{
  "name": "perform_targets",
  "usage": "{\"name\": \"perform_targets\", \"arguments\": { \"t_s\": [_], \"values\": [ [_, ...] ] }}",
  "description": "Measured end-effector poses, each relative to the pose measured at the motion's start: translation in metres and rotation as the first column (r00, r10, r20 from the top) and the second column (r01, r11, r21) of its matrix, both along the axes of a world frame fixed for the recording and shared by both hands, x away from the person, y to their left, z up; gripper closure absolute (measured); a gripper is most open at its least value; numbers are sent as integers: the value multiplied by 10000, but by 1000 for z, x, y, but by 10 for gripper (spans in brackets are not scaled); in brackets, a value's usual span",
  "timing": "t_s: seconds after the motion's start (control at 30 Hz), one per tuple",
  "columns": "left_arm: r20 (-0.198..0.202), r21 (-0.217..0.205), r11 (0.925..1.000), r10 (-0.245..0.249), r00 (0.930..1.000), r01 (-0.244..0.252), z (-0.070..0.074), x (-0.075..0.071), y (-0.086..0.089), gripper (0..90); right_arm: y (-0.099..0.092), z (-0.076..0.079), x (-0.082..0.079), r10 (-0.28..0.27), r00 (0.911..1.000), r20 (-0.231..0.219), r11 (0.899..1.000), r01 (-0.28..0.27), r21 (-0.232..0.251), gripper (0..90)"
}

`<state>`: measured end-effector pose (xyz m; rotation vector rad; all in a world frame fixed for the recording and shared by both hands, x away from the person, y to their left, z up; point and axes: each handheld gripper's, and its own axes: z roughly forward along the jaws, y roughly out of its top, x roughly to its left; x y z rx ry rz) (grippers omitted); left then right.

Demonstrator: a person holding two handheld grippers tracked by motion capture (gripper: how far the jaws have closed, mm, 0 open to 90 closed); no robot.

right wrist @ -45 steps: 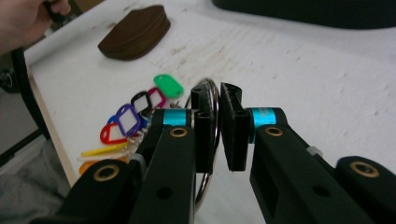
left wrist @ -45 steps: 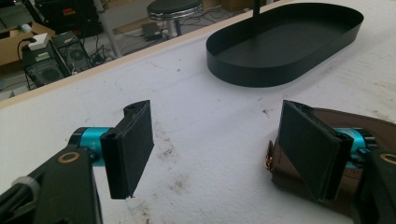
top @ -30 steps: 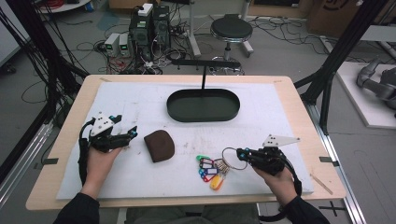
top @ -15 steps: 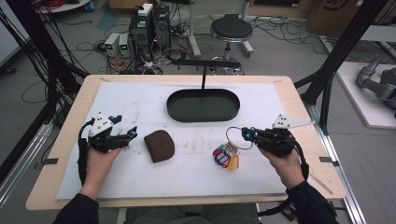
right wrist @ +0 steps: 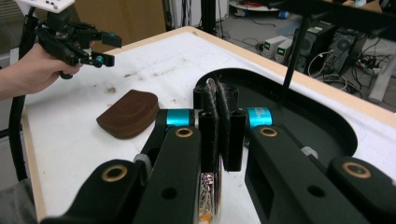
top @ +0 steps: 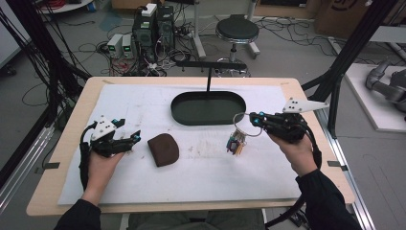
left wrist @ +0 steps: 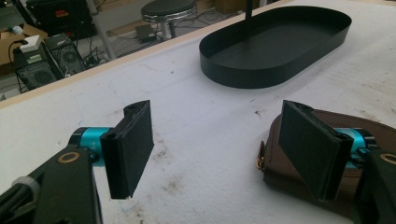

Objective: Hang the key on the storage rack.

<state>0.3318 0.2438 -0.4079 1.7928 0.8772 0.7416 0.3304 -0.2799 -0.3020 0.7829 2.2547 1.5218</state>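
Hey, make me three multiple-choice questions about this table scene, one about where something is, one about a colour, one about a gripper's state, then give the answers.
1. Where does the brown wallet lie?
A. inside the oval tray
B. on the white mat between the two grippers
C. on the floor

2. What colour is the oval tray?
A. black
B. white
C. red

3. How is the right gripper?
A. open over the wallet
B. lying on the table
C. shut on the key ring, keys dangling

Answers: B, the wallet rests on the mat beside the open left gripper. A, its wall and floor are black. C, the ring is pinched in closed jaws and the keys hang clear of the mat.
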Motion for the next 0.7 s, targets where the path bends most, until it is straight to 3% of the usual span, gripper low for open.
{"name": "perform_targets", "arguments": {
  "t_s": [0.37, 0.7],
  "values": [
    [-11, -58, 10000, -44, 10000, 44, 0, 0, 0, 268, 6, 14, 22, -64, 9992, 399, 10000, 64, -16, 884],
    [-49, -110, 9999, -83, 10000, 83, -1, 1, 0, 268, 8, 25, 56, -528, 9960, 715, 9986, 525, 54, 884]
  ]
}}
